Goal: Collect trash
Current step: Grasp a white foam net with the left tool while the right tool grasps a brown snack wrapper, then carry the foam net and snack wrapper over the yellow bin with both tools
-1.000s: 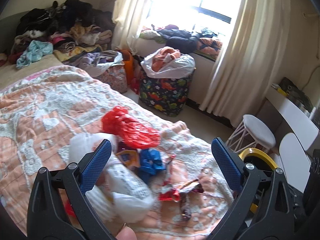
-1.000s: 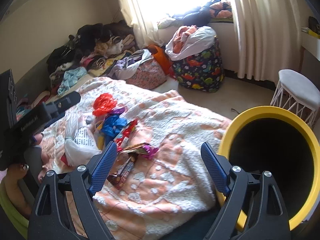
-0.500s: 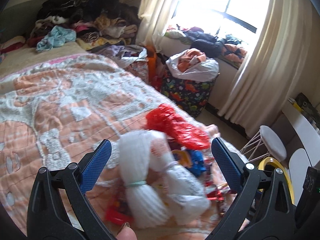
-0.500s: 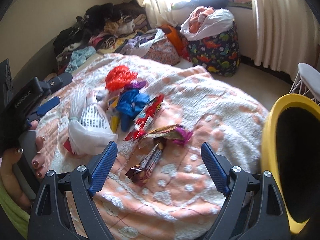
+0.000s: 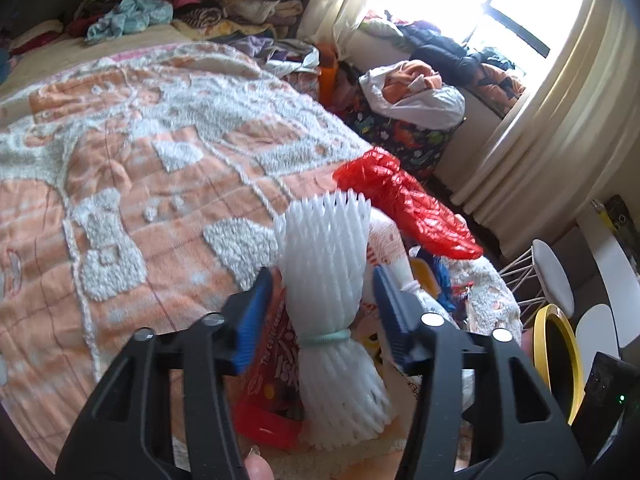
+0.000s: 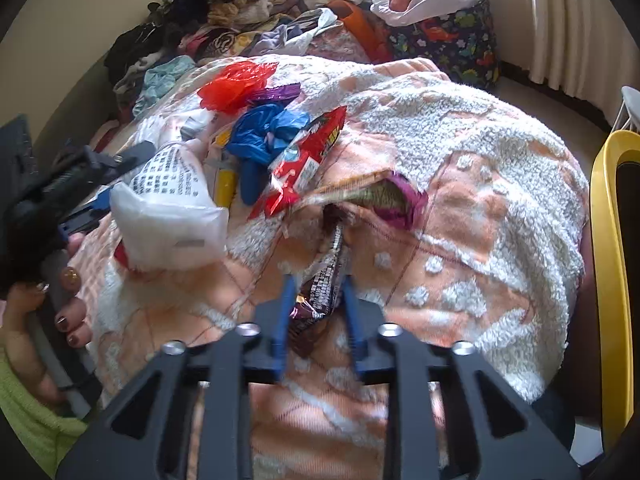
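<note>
Trash lies on an orange and white bedspread (image 5: pixel 132 168). My left gripper (image 5: pixel 322 300) is closed on a bundle of white foam netting (image 5: pixel 328 264) tied with a green band. A red wrapper (image 5: pixel 276 364) lies under it and a red plastic bag (image 5: pixel 404 204) lies beyond. My right gripper (image 6: pixel 316 304) is closed on a dark brown snack wrapper (image 6: pixel 324 284). Ahead of it lie a red snack packet (image 6: pixel 308 160), a blue plastic bag (image 6: pixel 264 132), a white printed bag (image 6: pixel 172 204), a red bag (image 6: pixel 236 82) and a purple-edged wrapper (image 6: pixel 384 196). The yellow-rimmed bin (image 6: pixel 608 280) stands at the right.
Piled clothes (image 5: pixel 192 4) cover the bed's far end. A dinosaur-print hamper (image 5: pixel 404 128) stands by the curtained window. A white stool (image 5: pixel 548 276) and the yellow bin (image 5: pixel 560 356) are beside the bed's edge. The left gripper (image 6: pixel 60 200) and the hand holding it show at the right wrist view's left.
Both grippers moved down onto the bed and closed from wide open: the left onto the white foam netting, the right onto the dark snack wrapper.
</note>
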`<state>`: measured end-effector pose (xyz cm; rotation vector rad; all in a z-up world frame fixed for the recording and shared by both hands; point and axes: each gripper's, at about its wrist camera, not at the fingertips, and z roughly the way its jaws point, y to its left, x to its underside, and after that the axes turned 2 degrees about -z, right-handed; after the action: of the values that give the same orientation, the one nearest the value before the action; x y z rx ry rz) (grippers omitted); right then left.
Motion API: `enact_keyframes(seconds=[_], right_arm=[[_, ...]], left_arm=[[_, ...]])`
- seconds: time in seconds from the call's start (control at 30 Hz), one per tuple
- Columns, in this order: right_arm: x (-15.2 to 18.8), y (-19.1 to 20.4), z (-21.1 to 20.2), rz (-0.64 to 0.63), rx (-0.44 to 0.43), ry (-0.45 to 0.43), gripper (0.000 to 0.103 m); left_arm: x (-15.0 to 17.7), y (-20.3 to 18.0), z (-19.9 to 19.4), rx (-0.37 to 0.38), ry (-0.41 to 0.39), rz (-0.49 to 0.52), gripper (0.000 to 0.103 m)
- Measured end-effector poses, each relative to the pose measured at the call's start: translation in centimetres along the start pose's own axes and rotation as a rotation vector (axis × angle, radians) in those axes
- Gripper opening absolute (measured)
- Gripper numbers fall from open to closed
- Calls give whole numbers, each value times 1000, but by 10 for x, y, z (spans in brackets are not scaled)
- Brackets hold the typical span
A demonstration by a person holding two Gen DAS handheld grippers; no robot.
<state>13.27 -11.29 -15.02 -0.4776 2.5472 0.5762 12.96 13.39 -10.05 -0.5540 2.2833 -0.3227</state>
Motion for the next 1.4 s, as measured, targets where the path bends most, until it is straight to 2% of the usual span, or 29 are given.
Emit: enact_keyframes(seconds=[0.1,0.2,0.6,1.4], right_arm=[[4,2,-5,-5,-15,1,14],[10,2,-12,-14,-36,4,13],[10,14,-48,-84,-76,-76,13],[4,-30,-112,-2,-51,-235,13]], left_arm=[[2,-3,1,-1,10,5,24],[2,-9,-4,19,6,15,20],[-9,-44,-36,98,-62,83,19],[0,-120,-55,193,-84,220,18]])
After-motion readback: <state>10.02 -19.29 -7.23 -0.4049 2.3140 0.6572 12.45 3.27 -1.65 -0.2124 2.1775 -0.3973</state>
